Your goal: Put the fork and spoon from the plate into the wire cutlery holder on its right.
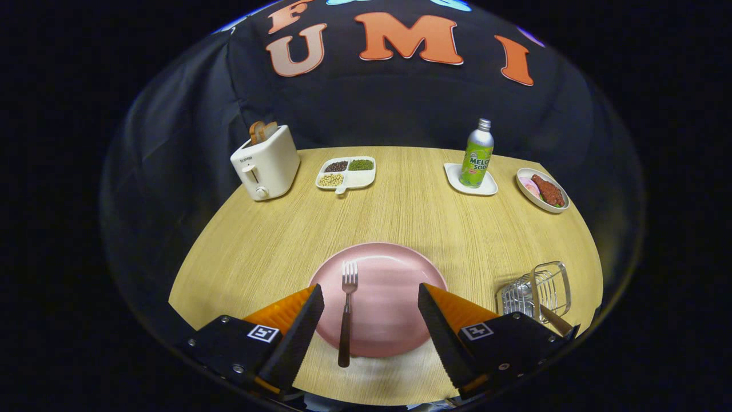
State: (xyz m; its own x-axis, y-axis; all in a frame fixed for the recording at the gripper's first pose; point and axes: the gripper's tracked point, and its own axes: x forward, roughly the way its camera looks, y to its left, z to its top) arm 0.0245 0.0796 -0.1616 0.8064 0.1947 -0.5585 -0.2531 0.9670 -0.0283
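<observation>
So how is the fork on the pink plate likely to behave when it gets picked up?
The fork looks like rigid metal with a dark handle, so it should stay stiff. It lies flat on the smooth pink plate, handle overhanging the rim, so it may slide or pivot when nudged. The tongs stand open, the fork between them, nearer the left finger.

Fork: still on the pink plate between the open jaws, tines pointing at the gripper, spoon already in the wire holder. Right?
Not quite. The gripper view shows the fork with its tines pointing away from the gripper, handle toward it. Otherwise right: it lies on the pink plate between the open jaws, and a utensil stands in the wire holder.
</observation>
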